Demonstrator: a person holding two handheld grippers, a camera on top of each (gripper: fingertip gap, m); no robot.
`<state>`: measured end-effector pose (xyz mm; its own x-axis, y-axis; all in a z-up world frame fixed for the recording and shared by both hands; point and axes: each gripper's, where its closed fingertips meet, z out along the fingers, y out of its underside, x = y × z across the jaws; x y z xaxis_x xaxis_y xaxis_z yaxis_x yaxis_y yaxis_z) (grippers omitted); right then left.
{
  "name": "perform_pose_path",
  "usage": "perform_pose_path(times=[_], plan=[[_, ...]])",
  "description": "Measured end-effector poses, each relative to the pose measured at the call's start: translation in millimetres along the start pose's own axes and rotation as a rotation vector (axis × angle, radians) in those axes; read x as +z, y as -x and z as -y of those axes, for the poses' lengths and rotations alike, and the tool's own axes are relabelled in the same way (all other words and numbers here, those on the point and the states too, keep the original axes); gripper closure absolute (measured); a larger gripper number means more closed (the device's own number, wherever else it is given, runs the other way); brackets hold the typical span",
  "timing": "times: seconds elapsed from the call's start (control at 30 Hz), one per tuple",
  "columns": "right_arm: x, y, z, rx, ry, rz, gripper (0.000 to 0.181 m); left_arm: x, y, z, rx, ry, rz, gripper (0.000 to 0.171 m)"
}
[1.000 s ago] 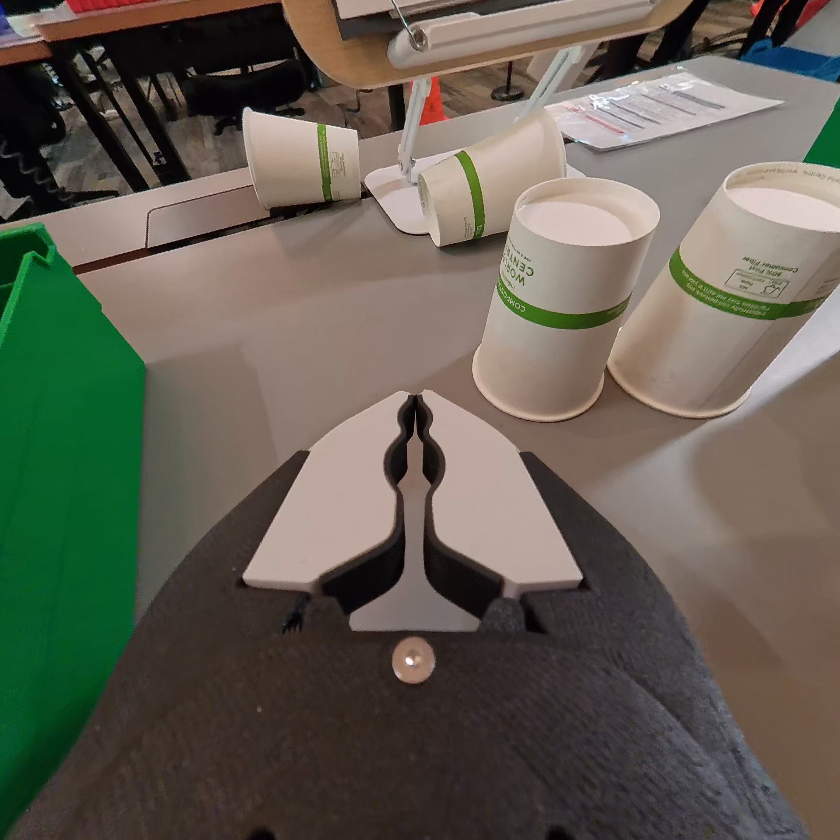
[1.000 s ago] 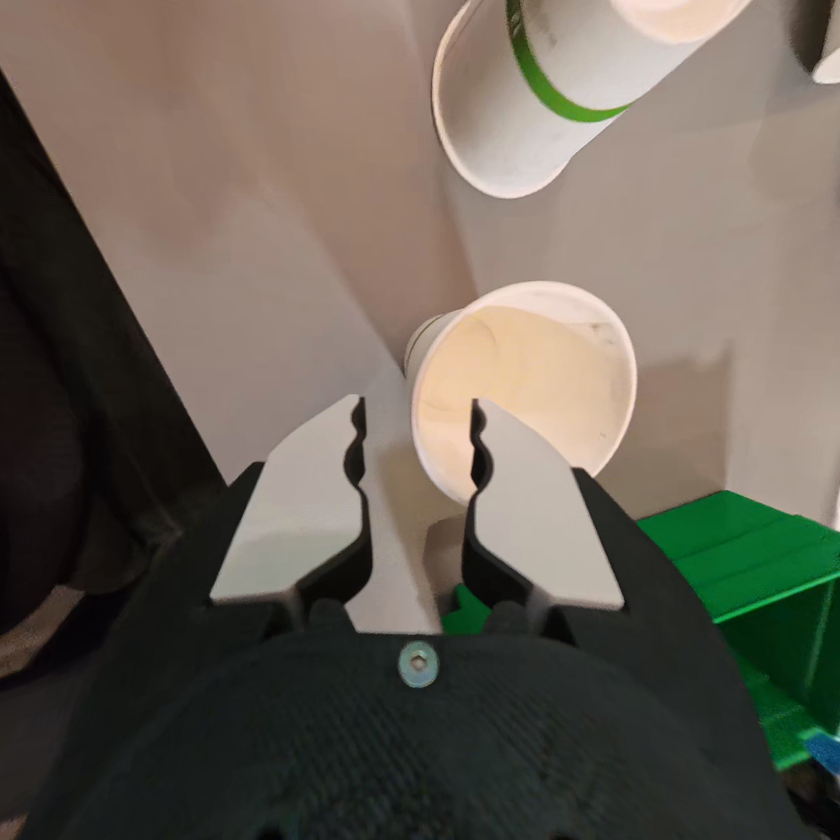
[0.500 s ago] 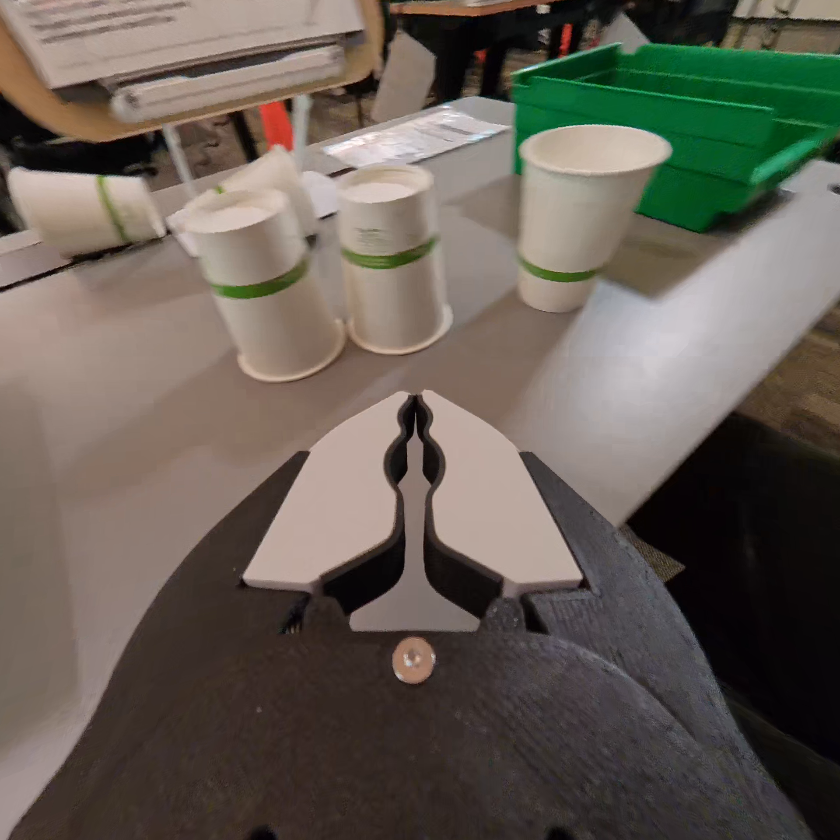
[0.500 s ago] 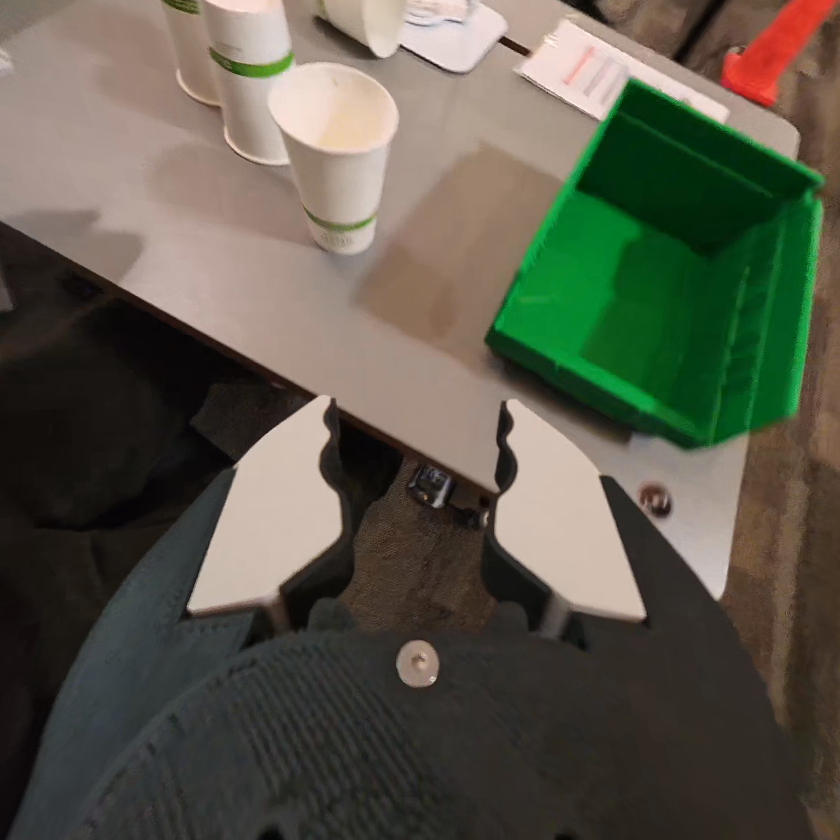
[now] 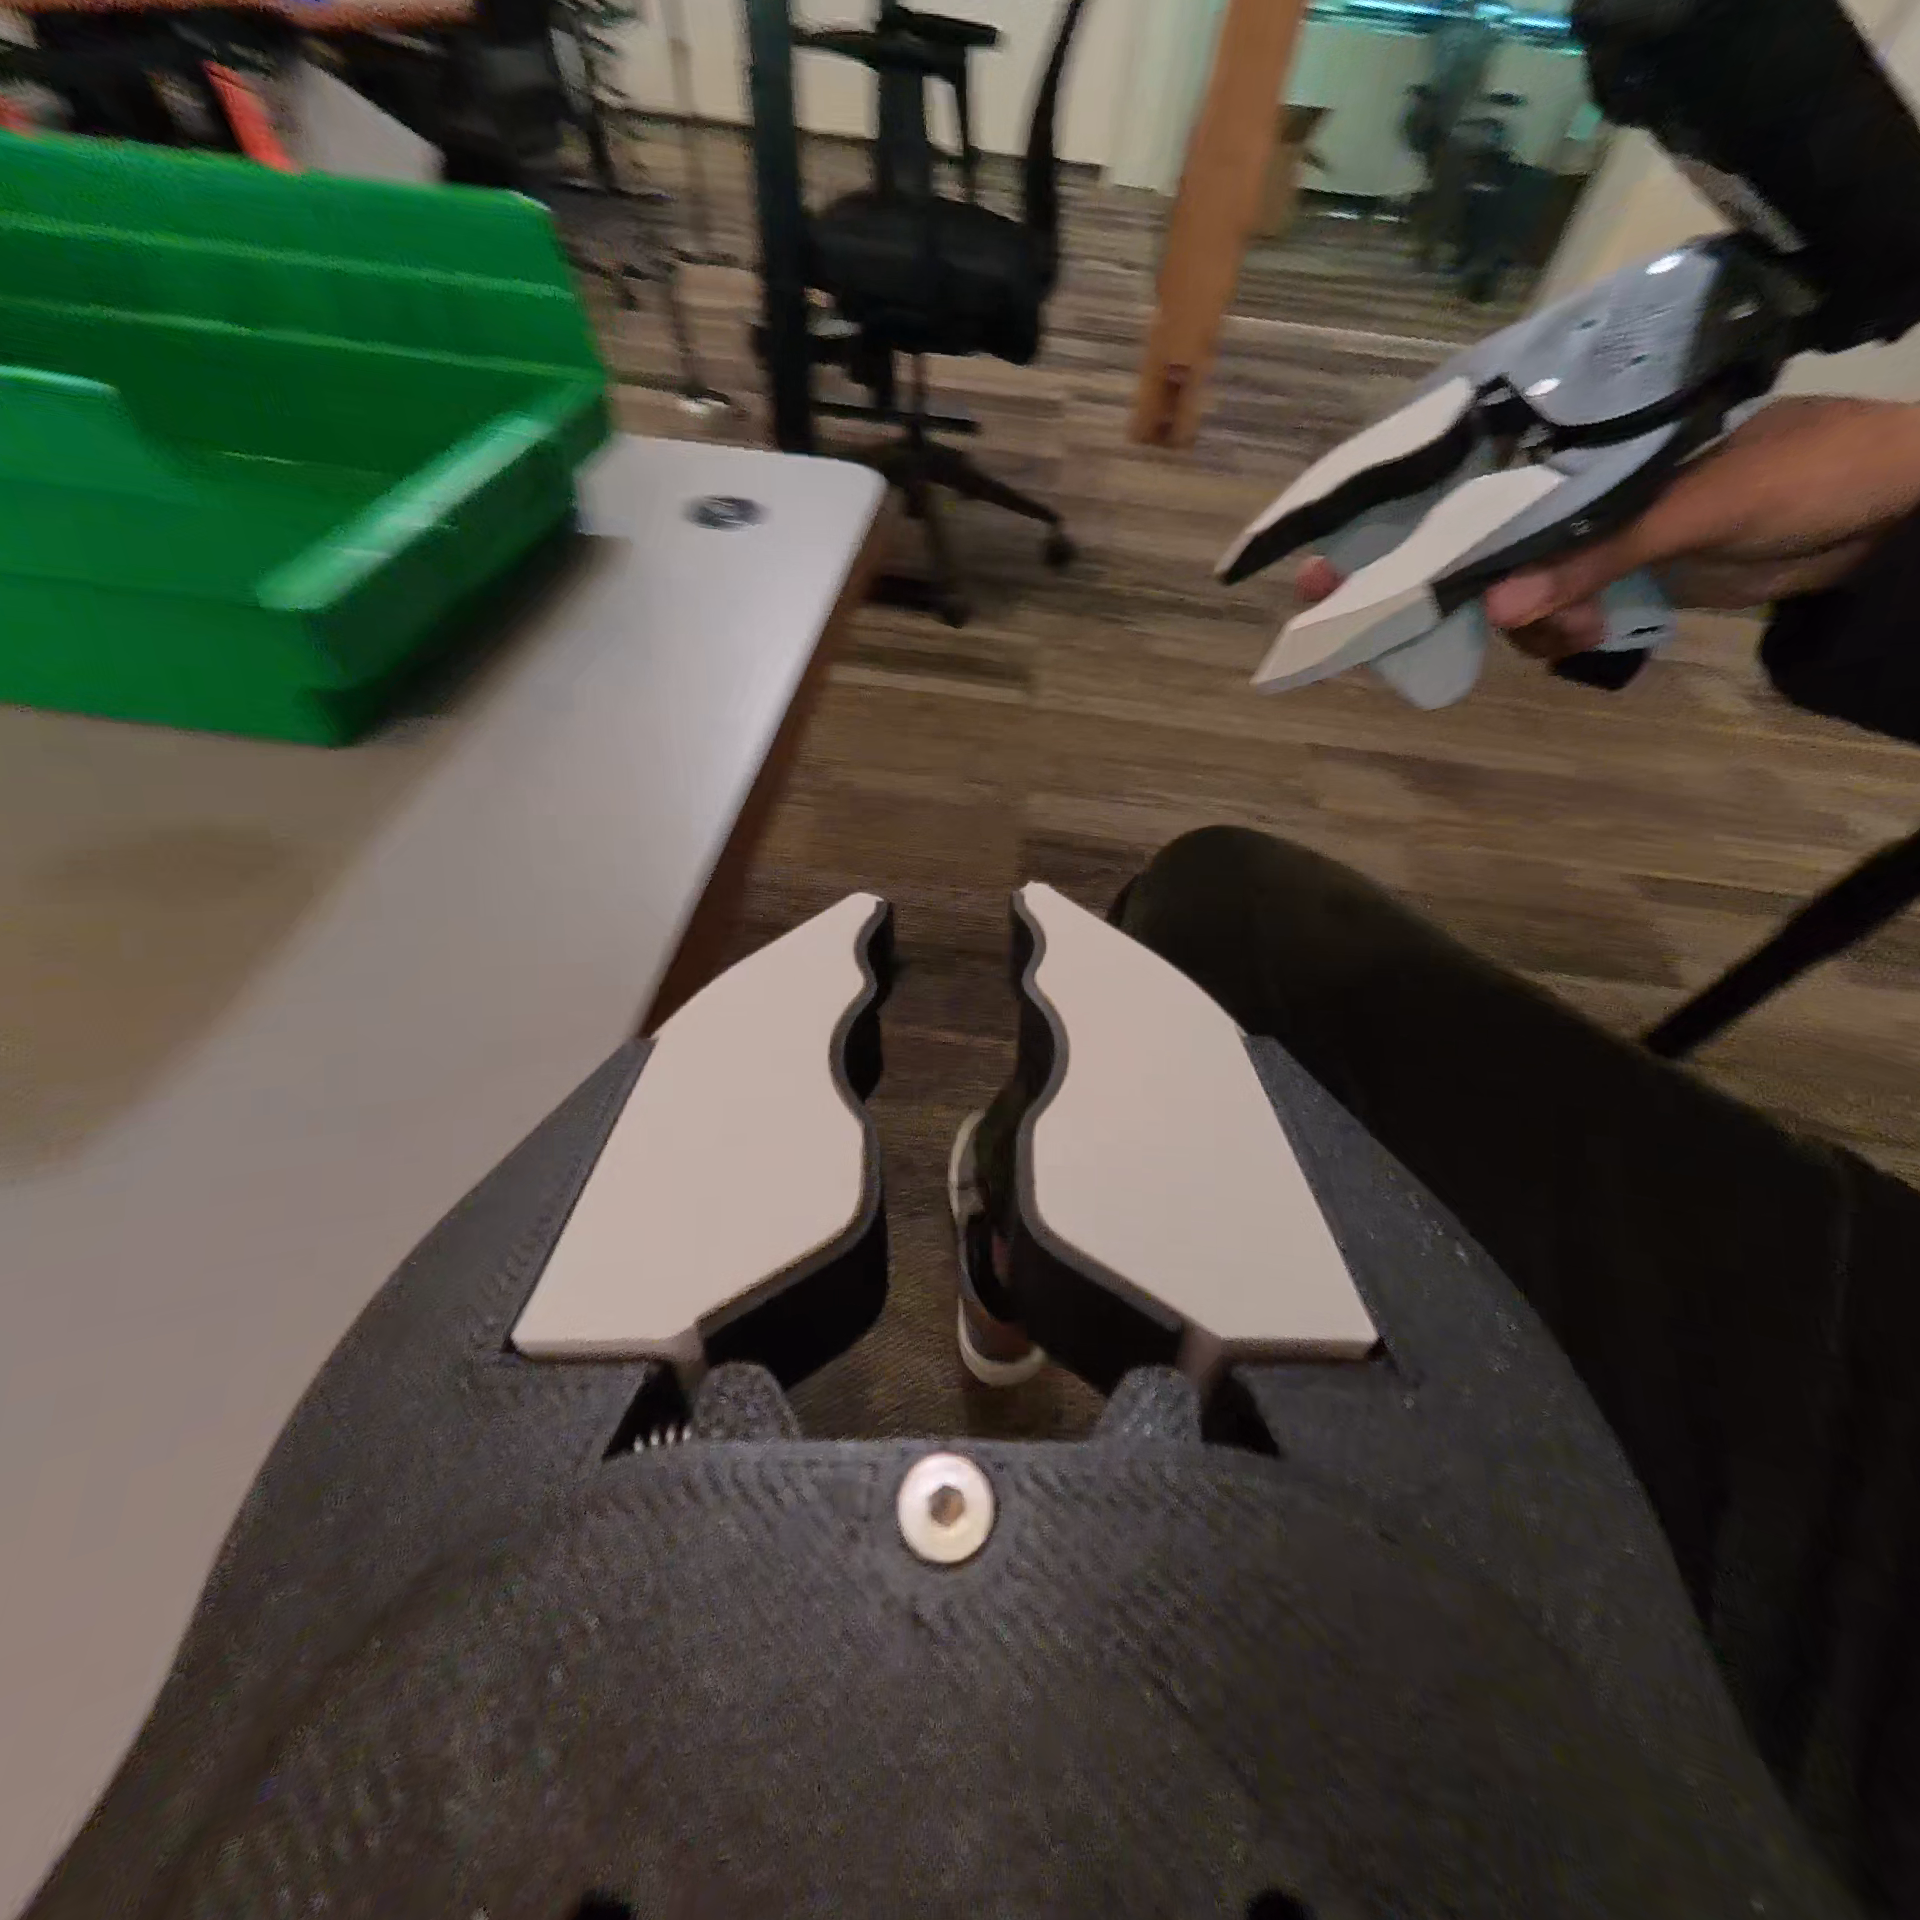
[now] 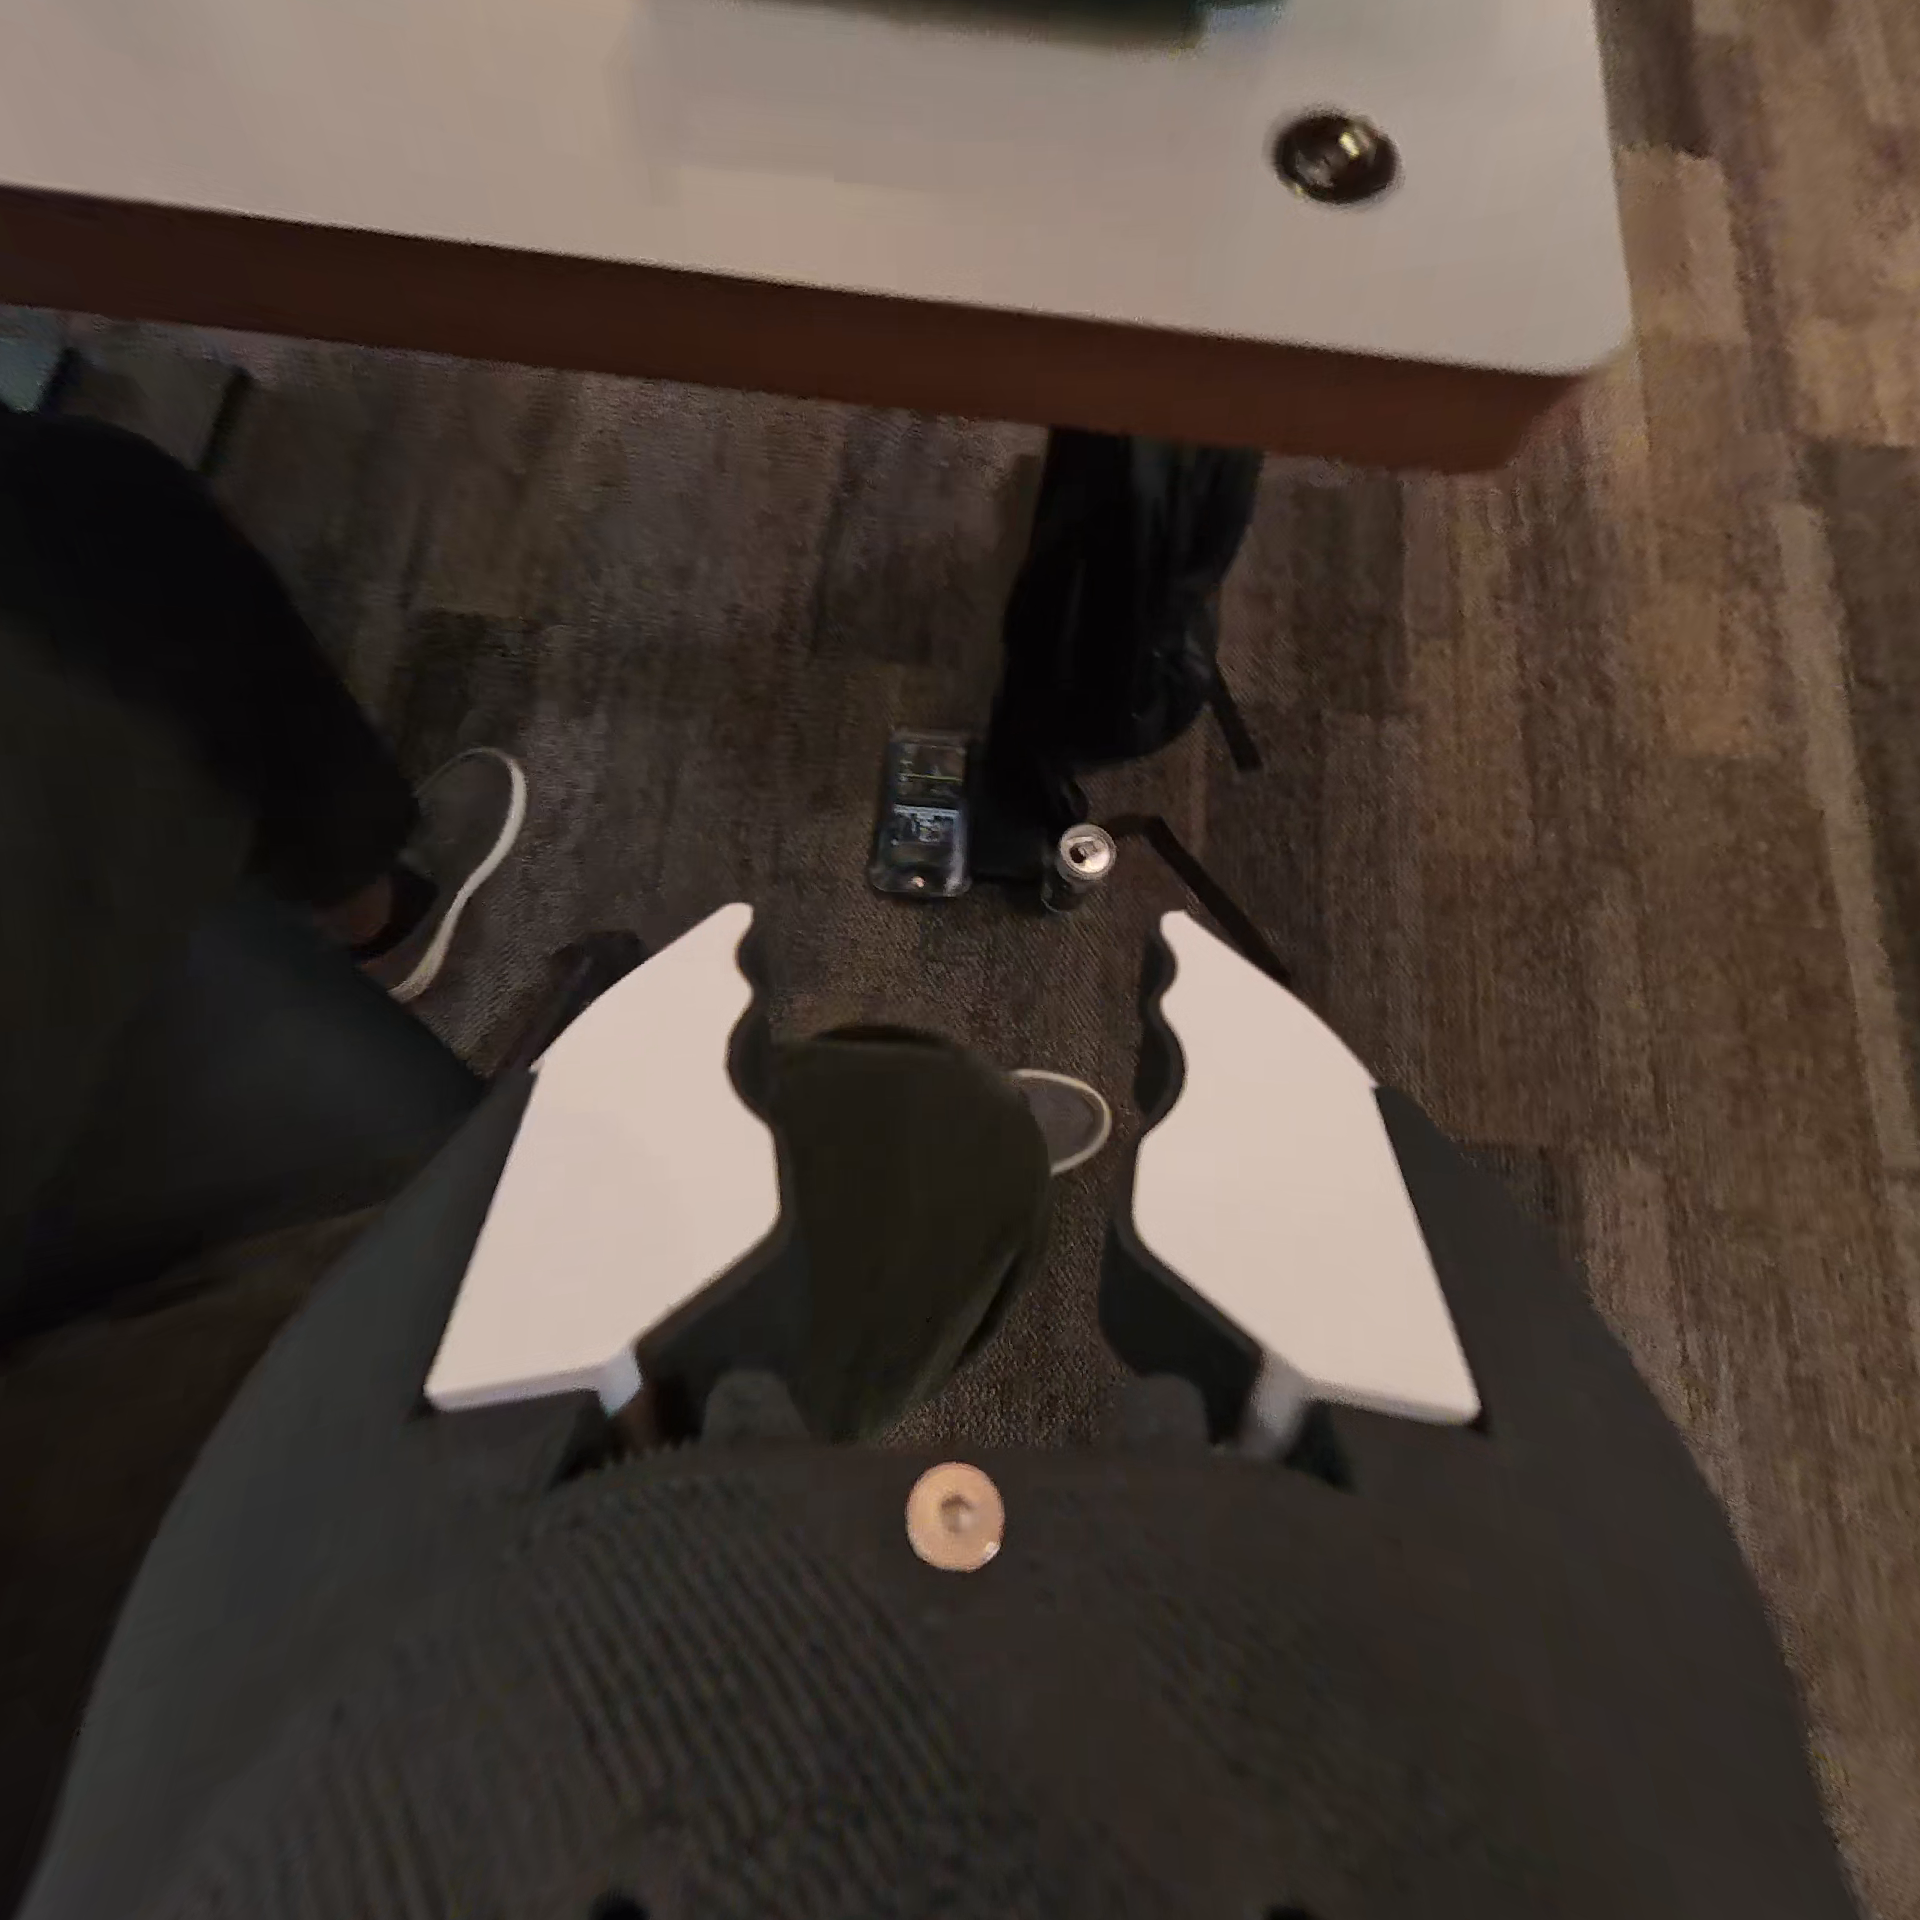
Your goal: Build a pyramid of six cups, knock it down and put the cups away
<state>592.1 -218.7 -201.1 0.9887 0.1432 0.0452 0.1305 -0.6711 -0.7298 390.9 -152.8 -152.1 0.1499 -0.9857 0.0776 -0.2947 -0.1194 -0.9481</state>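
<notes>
My left gripper [image 5: 951,909] is open a little and empty, held off the grey table's [image 5: 312,935] right edge, above the floor and a person's dark trouser leg [image 5: 1507,1091]. My right gripper [image 6: 956,920] is open wide and empty, pointing down at the carpet in front of the table's near edge [image 6: 831,343]. It also shows in the left wrist view [image 5: 1252,623], held in a hand at the upper right. A green bin [image 5: 260,447] stands on the table at the left. No cups are in view.
An office chair [image 5: 925,260] and a wooden post [image 5: 1216,218] stand beyond the table. Under the table are a black bag [image 6: 1122,623], a small dark device [image 6: 920,821] and a person's shoes [image 6: 468,852]. A round grommet [image 6: 1335,156] sits near the table corner.
Both grippers have pulled back off the table and away from the cups. The left gripper has swung right and opened slightly. The right gripper has opened wider and tilted down toward the floor.
</notes>
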Motion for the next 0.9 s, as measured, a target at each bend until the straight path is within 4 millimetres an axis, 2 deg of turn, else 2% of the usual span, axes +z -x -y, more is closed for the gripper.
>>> perform_pose_path(times=[0.1,0.2,0.3,0.4,0.5,0.63,0.7,0.77,0.9], plan=[[18.7,-36.6,-29.0,0.055,0.025,-0.070,0.113,84.0,-27.2,-19.7,-0.006,0.097,-0.171,0.140],[49.2,-81.4,-63.8,0.165,0.081,-0.131,0.113,157.4,-44.2,-48.7,-0.019,0.174,-0.276,0.138],[78.4,-123.2,-87.8,0.333,0.151,-0.158,0.113,213.6,-65.8,-56.6,-0.021,0.231,-0.398,0.134],[86.8,-162.4,-84.3,0.467,0.190,-0.201,0.116,253.9,-74.7,-44.6,-0.052,0.341,-0.396,0.133],[81.6,-202.2,-53.9,0.582,0.158,-0.244,0.111,275.1,-81.9,-4.3,-0.128,0.469,-0.423,0.132],[62.1,-269.8,7.9,0.672,0.053,-0.243,0.106,296.0,-72.1,80.2,-0.065,0.574,-0.396,0.128],[49.8,-314.3,21.8,0.729,-0.006,-0.259,0.107,306.8,-66.5,123.2,-0.055,0.643,-0.370,0.126],[37.5,-363.1,13.6,0.784,-0.050,-0.313,0.110,322.6,-60.4,160.7,-0.010,0.678,-0.333,0.126],[21.7,-439.9,-36.2,0.917,-0.103,-0.369,0.109,365.7,-52.8,204.5,0.093,0.756,-0.253,0.125]])
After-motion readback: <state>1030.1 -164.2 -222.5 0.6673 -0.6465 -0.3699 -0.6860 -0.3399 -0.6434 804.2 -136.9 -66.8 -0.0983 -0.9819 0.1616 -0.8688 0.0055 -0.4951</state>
